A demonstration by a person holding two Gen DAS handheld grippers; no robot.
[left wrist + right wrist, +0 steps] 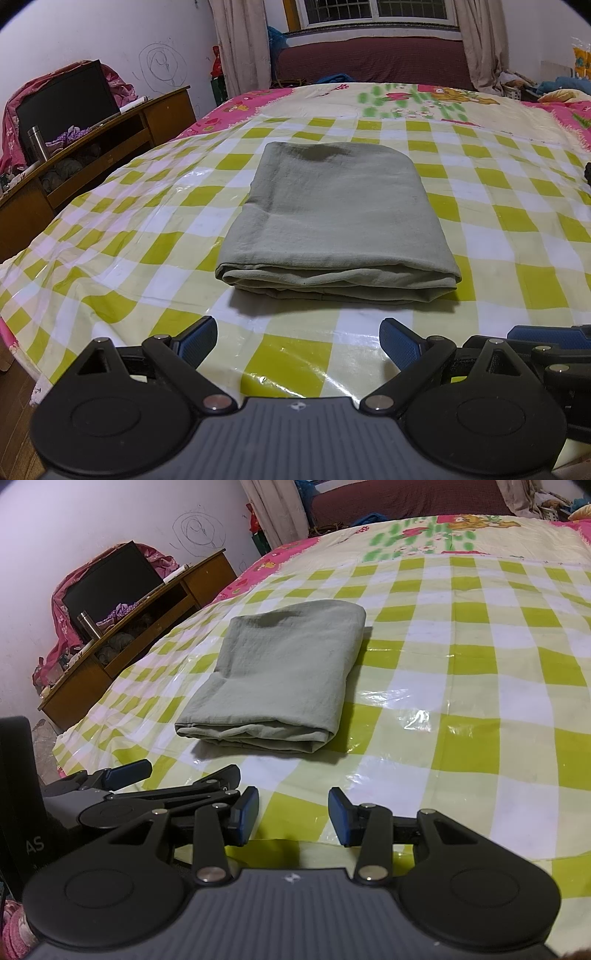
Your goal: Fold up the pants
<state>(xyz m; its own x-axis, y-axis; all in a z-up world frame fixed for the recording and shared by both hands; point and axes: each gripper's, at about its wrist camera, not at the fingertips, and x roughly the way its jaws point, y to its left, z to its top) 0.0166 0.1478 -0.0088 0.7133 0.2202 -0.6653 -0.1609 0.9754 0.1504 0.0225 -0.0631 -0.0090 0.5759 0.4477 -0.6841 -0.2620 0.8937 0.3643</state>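
Observation:
Grey-green pants [334, 218] lie folded into a thick rectangle on the green-and-white checked plastic sheet [110, 236] covering the bed. In the right wrist view the same pants [280, 679] lie left of centre on the sheet [480, 686]. My left gripper [298, 341] hovers just short of the bundle's near edge, open, nothing between its blue pads. My right gripper [293, 818] is beside it on the right, also open and empty, farther back from the pants. The left gripper's finger [129, 770] shows at the left of the right wrist view.
A wooden desk [92, 147] with a dark monitor [66, 99] and a metal flask [37, 142] stands along the wall left of the bed. Beyond the checked sheet lies a pink cartoon bedspread [424, 99], then a maroon sofa [369, 59] under a curtained window.

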